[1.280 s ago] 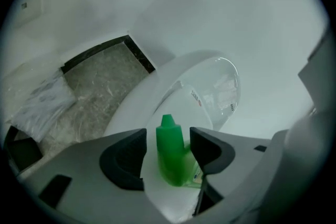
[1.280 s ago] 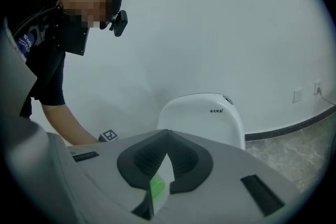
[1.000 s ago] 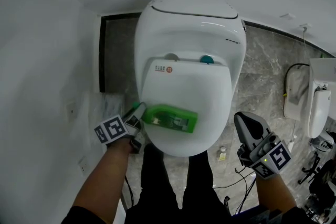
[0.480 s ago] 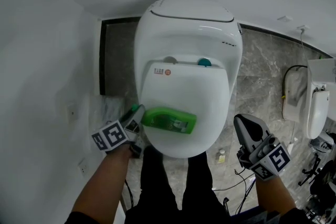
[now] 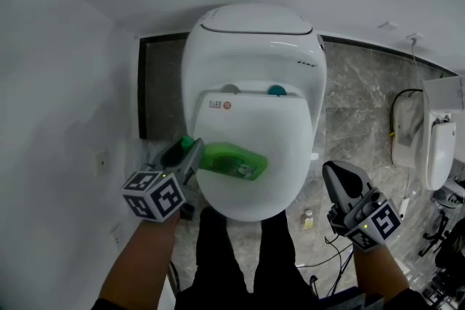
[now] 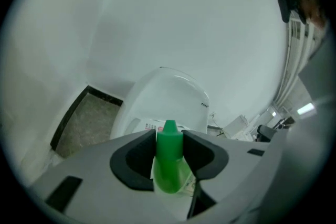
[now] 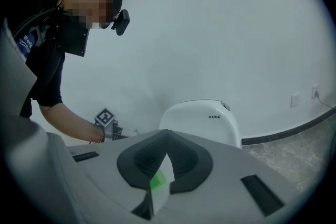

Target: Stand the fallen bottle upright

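Observation:
A green bottle (image 5: 234,160) with a printed label lies across the front of the closed white toilet lid (image 5: 254,120), its cap end to the left and raised off the lid. My left gripper (image 5: 189,150) is shut on its green cap. In the left gripper view the cap (image 6: 169,140) sits squeezed between the two dark pads (image 6: 137,157). My right gripper (image 5: 338,176) hovers off the toilet's right side, shut and holding nothing. Through the slit under the meeting pads of the right gripper (image 7: 167,139) a sliver of the green bottle (image 7: 157,182) shows.
The toilet (image 5: 251,54) stands against a white wall, with another white wall close on the left. A marbled floor (image 5: 356,105) lies to the right, with a white fixture (image 5: 442,145), cables and a small bottle (image 5: 309,215) on it. My legs (image 5: 232,258) are at the bowl's front.
My left gripper has risen and rolled with the bottle's cap in it, lifting that end off the lid. The right gripper has hardly moved.

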{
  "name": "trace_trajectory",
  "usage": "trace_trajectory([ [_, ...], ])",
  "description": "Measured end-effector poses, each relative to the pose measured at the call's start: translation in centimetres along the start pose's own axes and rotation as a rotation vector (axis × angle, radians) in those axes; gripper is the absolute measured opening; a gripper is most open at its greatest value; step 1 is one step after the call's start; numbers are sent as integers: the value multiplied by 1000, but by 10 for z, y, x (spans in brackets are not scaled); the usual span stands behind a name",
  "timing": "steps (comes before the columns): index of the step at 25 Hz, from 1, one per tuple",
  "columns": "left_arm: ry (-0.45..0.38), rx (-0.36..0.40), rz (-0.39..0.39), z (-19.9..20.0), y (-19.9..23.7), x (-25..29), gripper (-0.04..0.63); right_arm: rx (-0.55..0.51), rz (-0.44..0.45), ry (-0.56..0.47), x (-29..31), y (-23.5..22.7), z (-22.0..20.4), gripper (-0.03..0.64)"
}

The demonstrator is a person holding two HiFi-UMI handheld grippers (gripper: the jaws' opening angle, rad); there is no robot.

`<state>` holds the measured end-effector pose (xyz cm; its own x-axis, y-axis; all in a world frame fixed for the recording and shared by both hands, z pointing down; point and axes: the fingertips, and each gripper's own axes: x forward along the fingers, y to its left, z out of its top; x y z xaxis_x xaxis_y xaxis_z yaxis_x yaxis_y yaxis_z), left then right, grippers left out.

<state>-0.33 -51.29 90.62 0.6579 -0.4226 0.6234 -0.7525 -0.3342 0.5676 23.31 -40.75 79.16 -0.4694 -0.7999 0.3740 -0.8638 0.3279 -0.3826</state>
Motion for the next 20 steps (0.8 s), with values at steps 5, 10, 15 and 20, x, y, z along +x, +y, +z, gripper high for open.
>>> trace_trajectory([
  [5,-21,196,-4,25,-39,3,187,0,-9,-15,-12,-6,1,12],
  [10,-41,379,14,42,-71,2,187,0,-14,-26,-24,-10,4,12],
  [15,-54,610,33,50,-106,5,186,-4,-16,-34,-34,-15,8,12],
  [20,-45,873,54,50,-140,9,186,-8,-17,-45,-39,-20,13,12],
])
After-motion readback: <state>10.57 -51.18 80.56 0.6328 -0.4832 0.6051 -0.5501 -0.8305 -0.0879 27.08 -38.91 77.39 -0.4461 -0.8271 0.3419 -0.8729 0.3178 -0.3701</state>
